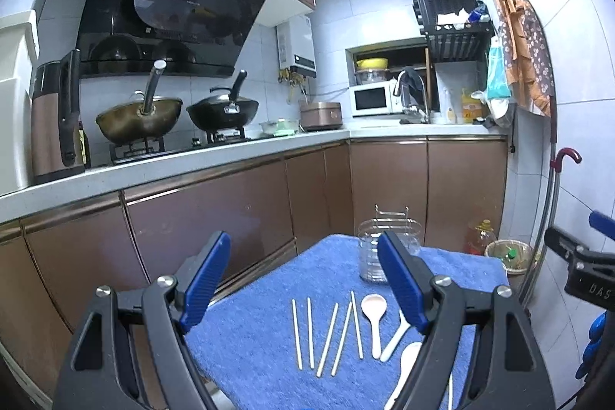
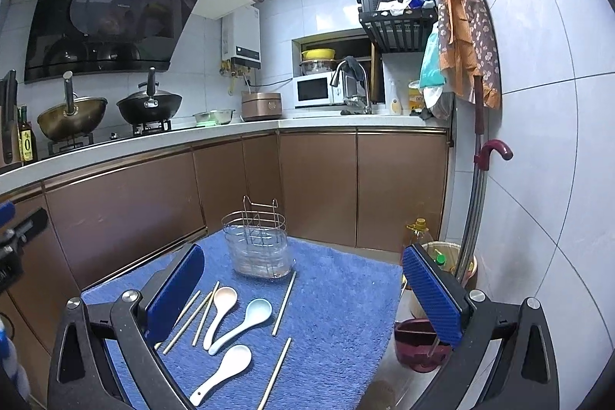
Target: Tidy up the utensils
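Note:
Several wooden chopsticks [image 1: 324, 333] and three ceramic spoons [image 2: 221, 310] lie on a blue towel [image 2: 338, 294]. One spoon is pale blue [image 2: 250, 317]. A wire utensil holder in a clear tray [image 2: 258, 243] stands at the towel's far end; it also shows in the left wrist view [image 1: 384, 248]. My left gripper [image 1: 307, 287] is open and empty, held above the chopsticks. My right gripper [image 2: 307, 294] is open and empty, held above the spoons. The spoons [image 1: 374, 314] are partly hidden behind my left gripper's right finger.
Brown cabinets [image 2: 319, 179] and a counter with woks [image 1: 138, 118] and a microwave [image 2: 313, 89] stand behind. An oil bottle [image 2: 417, 231], a bin [image 2: 457, 256], a red bucket [image 2: 415, 344] and a cane [image 2: 496, 148] are to the towel's right by the tiled wall.

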A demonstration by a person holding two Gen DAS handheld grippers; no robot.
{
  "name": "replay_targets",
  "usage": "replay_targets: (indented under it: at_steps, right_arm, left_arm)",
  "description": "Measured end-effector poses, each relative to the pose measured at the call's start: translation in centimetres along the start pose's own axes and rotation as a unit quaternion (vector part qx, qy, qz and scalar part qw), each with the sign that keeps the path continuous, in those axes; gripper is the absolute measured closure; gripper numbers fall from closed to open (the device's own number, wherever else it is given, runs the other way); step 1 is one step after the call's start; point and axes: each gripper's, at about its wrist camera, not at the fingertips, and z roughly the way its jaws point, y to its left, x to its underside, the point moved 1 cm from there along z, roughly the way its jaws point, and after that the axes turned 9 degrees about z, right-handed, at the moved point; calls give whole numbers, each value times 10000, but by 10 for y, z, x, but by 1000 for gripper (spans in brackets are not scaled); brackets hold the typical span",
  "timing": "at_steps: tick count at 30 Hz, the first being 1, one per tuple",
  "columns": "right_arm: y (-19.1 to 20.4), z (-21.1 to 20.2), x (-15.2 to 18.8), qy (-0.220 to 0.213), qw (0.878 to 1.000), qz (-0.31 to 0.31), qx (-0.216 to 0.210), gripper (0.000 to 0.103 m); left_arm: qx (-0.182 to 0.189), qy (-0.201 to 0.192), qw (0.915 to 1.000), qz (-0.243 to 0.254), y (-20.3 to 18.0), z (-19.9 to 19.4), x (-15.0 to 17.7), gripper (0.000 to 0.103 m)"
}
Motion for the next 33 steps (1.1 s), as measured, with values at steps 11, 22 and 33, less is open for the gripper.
replay_targets:
  at_steps: [11,22,33]
  right_arm:
    - [-17,44,3,399,9991,98,-61,0]
    - [-27,122,10,1270,9915,125,-262,0]
    - [-30,247,40,2979,9499,389,-859,31]
  left_arm:
    - [-367,-107,9987,-327,30,30,-20,25]
    - [513,1540,9864,-245,16,151,23,25]
    - [1977,3231,9239,-541,-37,287,72,29]
